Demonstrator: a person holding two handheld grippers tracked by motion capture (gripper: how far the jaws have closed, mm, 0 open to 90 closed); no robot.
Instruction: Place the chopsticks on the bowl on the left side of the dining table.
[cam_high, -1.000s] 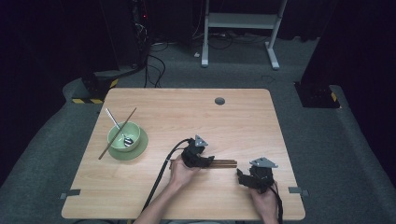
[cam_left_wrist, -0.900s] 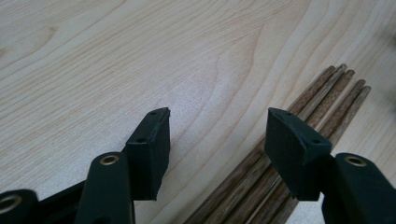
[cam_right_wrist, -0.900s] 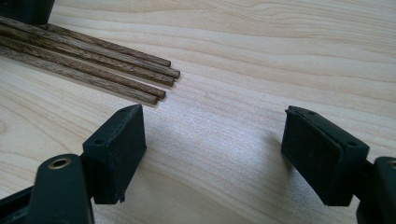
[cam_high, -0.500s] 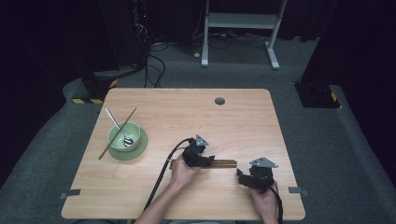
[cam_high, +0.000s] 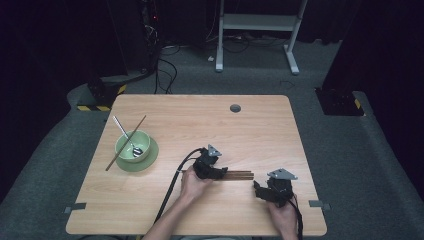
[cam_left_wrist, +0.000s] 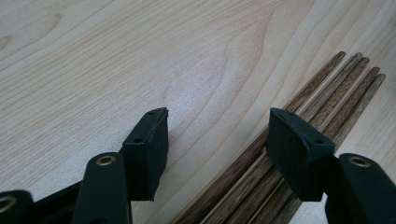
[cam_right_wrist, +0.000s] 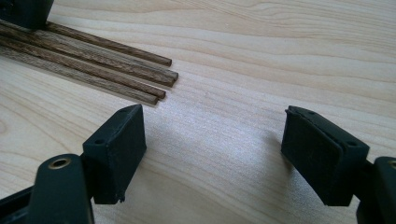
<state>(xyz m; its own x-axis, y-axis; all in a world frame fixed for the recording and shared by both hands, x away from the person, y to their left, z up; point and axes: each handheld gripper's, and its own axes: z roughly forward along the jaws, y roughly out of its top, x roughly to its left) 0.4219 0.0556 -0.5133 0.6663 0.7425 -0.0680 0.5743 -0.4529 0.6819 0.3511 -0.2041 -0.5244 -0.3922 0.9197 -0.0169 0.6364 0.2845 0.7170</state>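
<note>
Nothing has moved since the earlier frame: both grippers sit where they were. We see the left gripper (cam_high: 220, 171) at lower centre of the high view, jaws well apart and gripping nothing, one jaw over the chopsticks (cam_left_wrist: 322, 98) without pinching them. Our right gripper (cam_high: 261, 189), at lower right, is likewise wide open and empty, with the stick ends just ahead. At left, a bowl (cam_high: 132, 144) holds a spoon (cam_high: 126, 135) on the table (cam_high: 260, 125).
</note>
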